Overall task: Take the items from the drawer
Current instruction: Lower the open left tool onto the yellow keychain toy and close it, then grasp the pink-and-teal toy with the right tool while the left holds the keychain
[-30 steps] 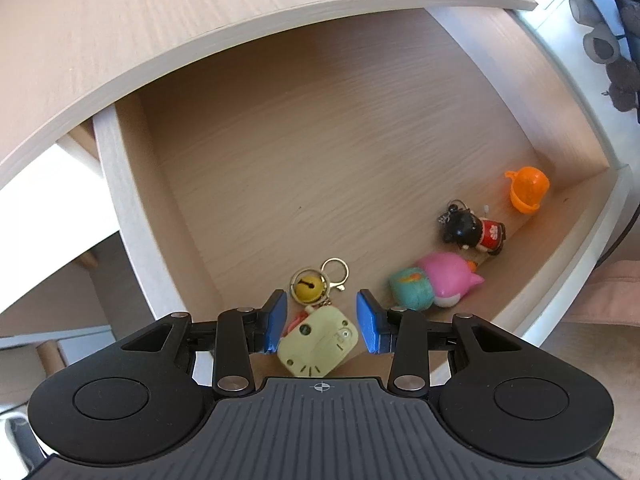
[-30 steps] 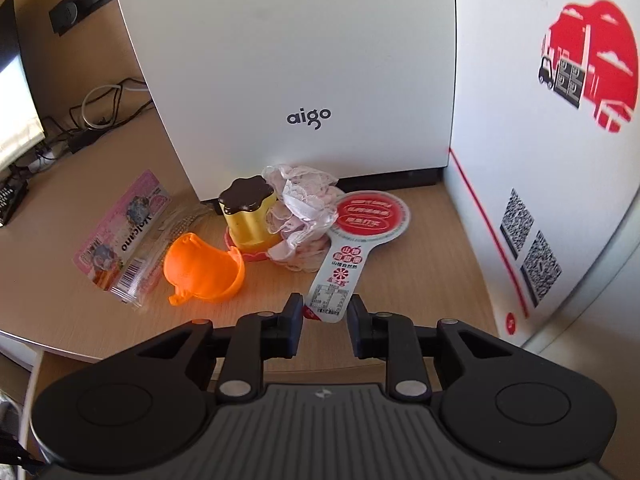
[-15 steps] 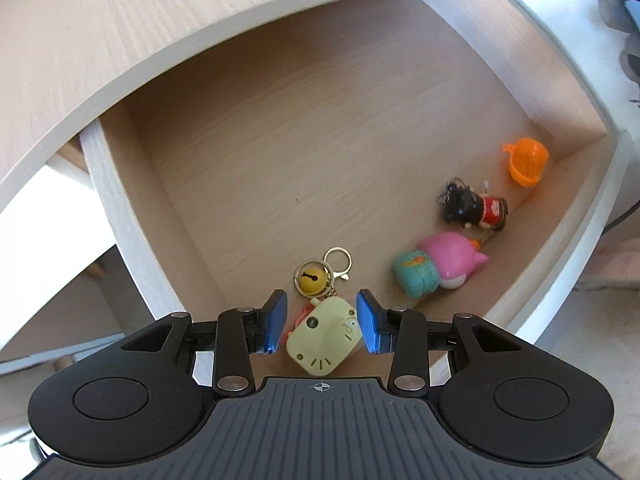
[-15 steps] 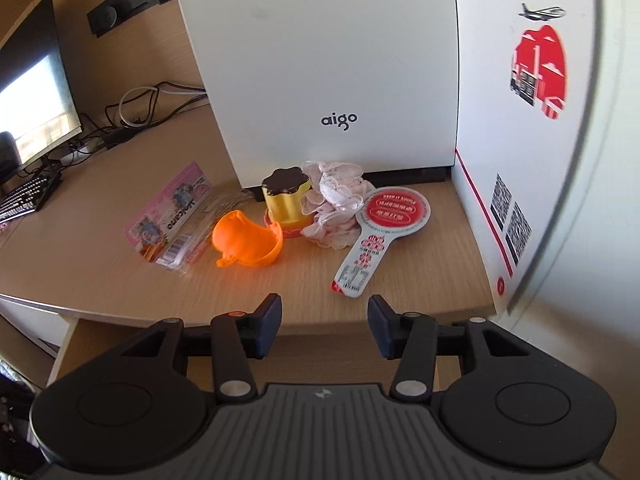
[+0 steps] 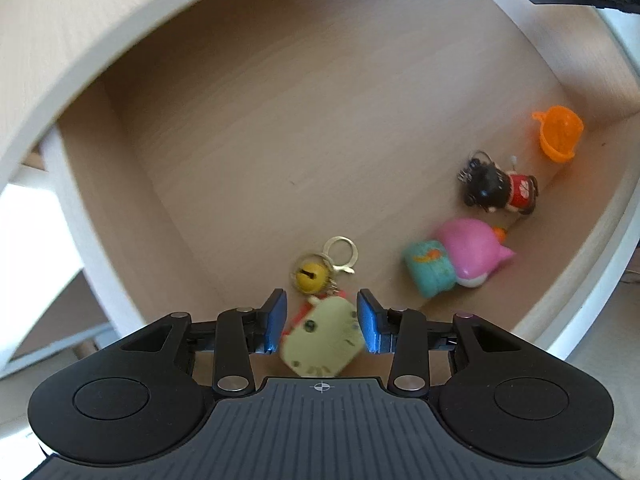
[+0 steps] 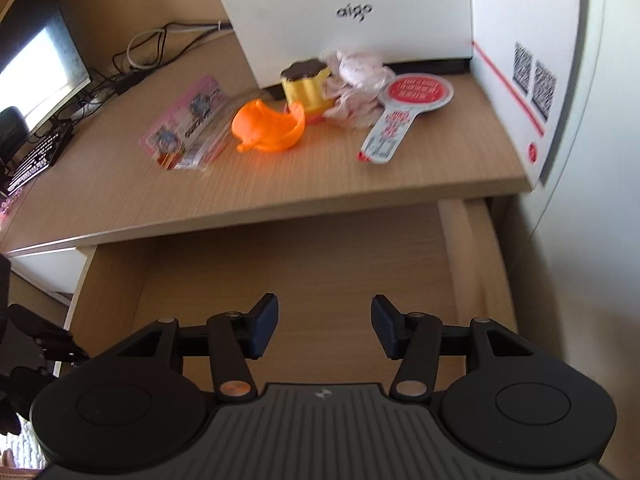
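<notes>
In the left wrist view the open wooden drawer (image 5: 92, 216) holds a black-haired doll in red (image 5: 500, 188), a pink and teal squishy toy (image 5: 456, 264) and an orange plastic cup (image 5: 558, 138). My left gripper (image 5: 321, 326) is shut on a pale yellow toy keychain (image 5: 322, 338), which sits tilted between the blue pads; its gold bell (image 5: 309, 278) and ring trail forward. My right gripper (image 6: 324, 330) stands open and empty above the drawer's bare floor (image 6: 304, 268), in front of the desk edge.
On the desk top (image 6: 280, 184) lie an orange cup half (image 6: 268, 126), a yellow jar (image 6: 306, 84), white lace, a red paddle fan (image 6: 404, 114) and a pink packet (image 6: 188, 124). A white aigo box (image 6: 352, 12) and a printed carton (image 6: 528, 60) stand behind.
My right gripper opened, left the paddle fan on the desk and drew back down over the drawer. The yellow keychain has tilted between my left gripper's pads.
</notes>
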{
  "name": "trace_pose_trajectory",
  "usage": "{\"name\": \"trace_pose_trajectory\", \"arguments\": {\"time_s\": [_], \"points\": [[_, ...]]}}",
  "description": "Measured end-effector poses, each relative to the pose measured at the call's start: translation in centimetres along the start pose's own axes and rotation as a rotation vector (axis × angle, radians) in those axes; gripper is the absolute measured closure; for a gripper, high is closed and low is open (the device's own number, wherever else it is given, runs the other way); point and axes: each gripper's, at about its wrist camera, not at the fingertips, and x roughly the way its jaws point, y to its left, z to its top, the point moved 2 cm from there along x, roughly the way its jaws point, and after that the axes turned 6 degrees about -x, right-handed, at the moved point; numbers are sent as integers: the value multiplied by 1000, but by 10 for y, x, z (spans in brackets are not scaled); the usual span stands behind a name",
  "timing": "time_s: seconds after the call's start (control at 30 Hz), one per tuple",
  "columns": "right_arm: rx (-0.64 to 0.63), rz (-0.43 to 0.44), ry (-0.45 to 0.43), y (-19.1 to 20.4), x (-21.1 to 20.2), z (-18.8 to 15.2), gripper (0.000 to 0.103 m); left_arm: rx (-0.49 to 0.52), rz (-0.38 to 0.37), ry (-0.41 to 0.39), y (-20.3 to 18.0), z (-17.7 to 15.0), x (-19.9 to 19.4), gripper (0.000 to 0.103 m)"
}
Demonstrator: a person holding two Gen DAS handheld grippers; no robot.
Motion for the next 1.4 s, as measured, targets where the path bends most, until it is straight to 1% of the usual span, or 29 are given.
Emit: {"name": "trace_pose_trajectory", "arguments": {"time_s": [0.1,0.13,0.23,0.27,0.33,0.37,0.4,0.47,0.53,0.63,0.67,0.7,0.73,0.8,0.93,1.0,1.07,1.13,1.17,1.2,1.23,1.27,1.3,1.33,1.4], "points": [[-28,-3,25,6,4,-3,51,-7,13,34,-5,-1,10,60],[-32,-4,30,7,4,-4,51,-15,20,41,-6,-1,14,59],[-25,-9,37,7,4,-5,51,-39,5,61,-7,0,24,59],[-23,-13,39,7,5,-5,51,-34,11,63,-8,0,27,60],[-13,-21,44,4,6,-5,51,-17,5,52,-11,2,32,71],[-8,-23,47,3,6,-6,51,-15,-8,45,-12,4,33,78],[-3,-26,50,2,6,-6,51,-18,-28,38,-13,6,33,81],[3,-31,53,0,6,-7,51,-35,-70,0,-13,12,31,82],[8,-32,54,-1,6,-8,51,-39,-105,-58,-14,20,26,84],[5,-23,66,1,7,-9,51,-41,-122,-144,-15,30,17,89],[1,-14,74,2,7,-8,51,-55,-131,-172,-13,31,13,91],[-4,1,84,5,8,-8,50,-76,-142,-202,-9,32,8,96],[-10,22,99,7,10,-6,50,-101,-152,-234,-4,32,3,96],[-20,83,153,15,16,-4,48,-146,-165,-294,11,27,-8,96],[-32,240,337,42,44,-4,46,-232,-200,-385,36,19,-28,96],[-82,295,433,64,61,-6,46,-271,-211,-414,47,13,-35,96],[-145,304,540,89,79,-13,46,-296,-232,-434,57,7,-43,96],[-204,295,631,109,97,-22,46,-321,-240,-452,62,-1,-46,96],[-229,287,671,117,105,-27,46,-327,-241,-457,62,-5,-47,96],[-253,285,716,124,113,-32,45,-336,-239,-460,56,-1,-46,96],[-281,280,754,130,119,-36,43,-340,-236,-460,55,-2,-47,96],[-317,261,770,135,123,-39,45,-333,-234,-458,59,-7,-49,95],[-328,258,773,136,124,-39,48,-320,-235,-455,56,-7,-47,95],[-348,255,774,136,125,-38,60,-304,-234,-450,53,-6,-46,94],[-399,228,727,134,120,-33,62,-255,-235,-433,53,-12,-43,89]]}}
